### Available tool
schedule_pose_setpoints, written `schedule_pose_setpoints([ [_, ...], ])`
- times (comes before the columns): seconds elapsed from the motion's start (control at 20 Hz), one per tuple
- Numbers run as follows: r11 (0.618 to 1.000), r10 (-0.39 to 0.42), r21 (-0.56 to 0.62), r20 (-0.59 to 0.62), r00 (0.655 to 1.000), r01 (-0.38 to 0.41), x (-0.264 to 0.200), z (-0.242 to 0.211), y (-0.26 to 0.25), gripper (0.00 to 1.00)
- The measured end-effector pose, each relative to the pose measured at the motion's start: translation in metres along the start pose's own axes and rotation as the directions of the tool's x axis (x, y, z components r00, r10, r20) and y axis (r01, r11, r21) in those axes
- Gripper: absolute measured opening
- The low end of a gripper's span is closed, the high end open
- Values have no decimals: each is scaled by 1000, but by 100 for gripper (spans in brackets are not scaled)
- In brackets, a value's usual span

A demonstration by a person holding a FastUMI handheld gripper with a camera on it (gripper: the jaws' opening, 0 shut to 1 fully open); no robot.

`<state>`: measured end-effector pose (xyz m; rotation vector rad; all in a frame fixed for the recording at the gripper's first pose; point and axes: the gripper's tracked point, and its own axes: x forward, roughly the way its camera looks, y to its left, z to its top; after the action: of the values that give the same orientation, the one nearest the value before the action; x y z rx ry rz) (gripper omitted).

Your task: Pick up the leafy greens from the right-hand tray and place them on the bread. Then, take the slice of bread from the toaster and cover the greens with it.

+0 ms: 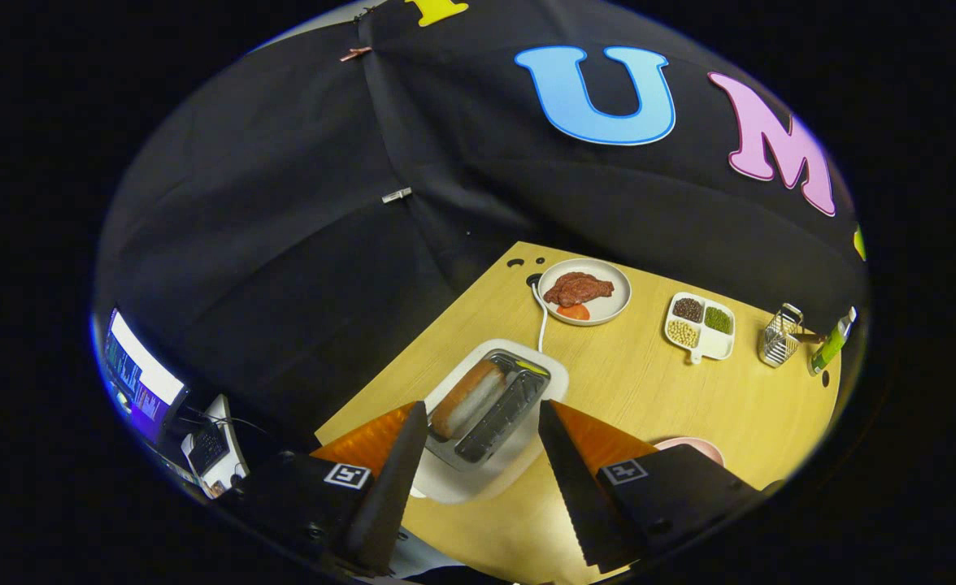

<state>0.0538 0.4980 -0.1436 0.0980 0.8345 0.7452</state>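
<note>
The gripper (482, 479) is held wide open and empty above the toaster (494, 414); the bread slice (468, 398), at eleven o'clock, could be missed if the descent drifts.

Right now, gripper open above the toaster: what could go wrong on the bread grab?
The open gripper straddles the toaster, but the bread slice sits in the slot nearer one finger, so a straight descent may hit the metal rim. The white cord trails toward the meat plate; tugging the toaster could drag it.
</note>
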Motion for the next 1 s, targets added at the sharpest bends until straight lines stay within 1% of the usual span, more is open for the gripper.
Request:
schedule_pose_setpoints([
  [0.1,999,-47,19,-35,998,48,22,-7,0,87],
  [0.15,996,-73,43,-59,996,76,33,-14,-2,87],
  [0.2,993,-82,77,-75,994,88,43,-18,2,87],
  [0.25,990,-84,107,-81,993,92,53,-18,6,82],
  [0.3,987,-95,124,-87,992,106,65,-17,6,83],
  [0.4,981,-124,137,-103,987,137,77,-19,5,79],
  [0.45,977,-144,143,-114,983,160,83,-21,3,73],
  [0.5,973,-156,150,-128,979,175,86,-24,2,69],
  [0.6,963,-168,183,-161,973,196,91,-31,3,46],
  [0.7,950,-177,227,-168,970,213,94,-32,3,23],
  [0.75,948,-177,235,-173,969,216,90,-30,3,16],
  [0.8,947,-174,242,-167,970,212,87,-28,6,14],
  [1.0,953,-147,248,-112,983,171,62,-8,10,13],
])
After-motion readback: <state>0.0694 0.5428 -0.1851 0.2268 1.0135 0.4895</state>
